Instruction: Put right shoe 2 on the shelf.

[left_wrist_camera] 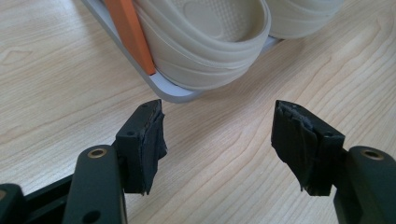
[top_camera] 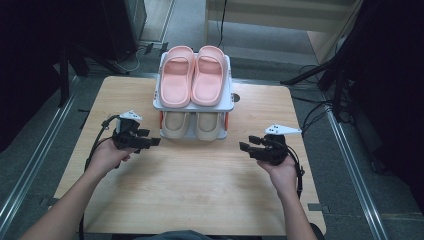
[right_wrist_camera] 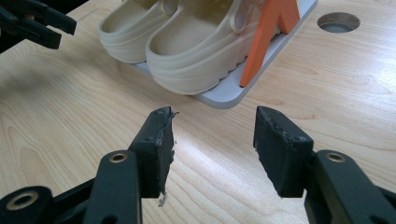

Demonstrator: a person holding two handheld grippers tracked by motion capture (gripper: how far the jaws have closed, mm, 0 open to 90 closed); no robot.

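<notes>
Two-tier shoe rack [top_camera: 230, 95] on the worktop [top_camera: 200, 190].
Pink slippers [top_camera: 192, 75] top, beige clogs [top_camera: 192, 125] below; left claw [top_camera: 150, 142] and right claw [top_camera: 246, 144] both released.

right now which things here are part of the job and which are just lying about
In the job:
beige slippers on the lower shelf
shoe rack
left gripper, open
right gripper, open

Lying about:
pink slippers on the top shelf
round hole in the table
cables on the floor

Pink slippers [top_camera: 192, 75] on rack's top shelf, wooden table [top_camera: 200, 200], grey floor [top_camera: 345, 175]
</notes>
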